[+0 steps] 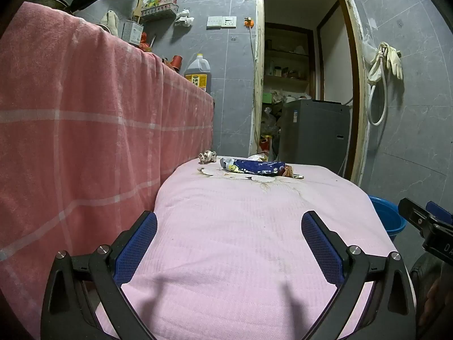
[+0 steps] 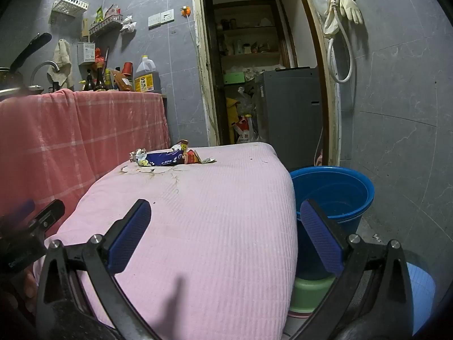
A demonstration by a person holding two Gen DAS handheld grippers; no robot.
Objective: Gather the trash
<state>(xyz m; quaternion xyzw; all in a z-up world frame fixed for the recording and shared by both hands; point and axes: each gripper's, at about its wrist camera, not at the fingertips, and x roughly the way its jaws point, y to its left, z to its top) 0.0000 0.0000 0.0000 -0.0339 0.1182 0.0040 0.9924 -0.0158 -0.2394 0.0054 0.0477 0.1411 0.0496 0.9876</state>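
1. While its jaws stand wide apart and hold nothing, the left gripper (image 1: pixel 229 243) hovers over the pink cloth (image 1: pixel 240 226); the blue snack wrapper (image 1: pixel 254 167) lies at the far end.
2. Seen from the right wrist, the right gripper (image 2: pixel 226 232) is likewise spread and holding nothing, over the cloth's right edge, with the blue bucket (image 2: pixel 334 189) just beside the cloth.

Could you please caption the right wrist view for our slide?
Open right gripper faces wrappers across pink-covered table, blue bucket alongside.

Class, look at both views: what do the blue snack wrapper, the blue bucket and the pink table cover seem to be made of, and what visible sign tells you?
Blue snack wrapper: probably thin plastic or foil film; glossy, printed, crumpled and torn open.
Blue bucket: likely moulded plastic; smooth, even colour, faint sheen on its rolled rim.
Pink table cover: woven cloth, matte; ribbed texture, soft drape over the edges, stains near the trash.
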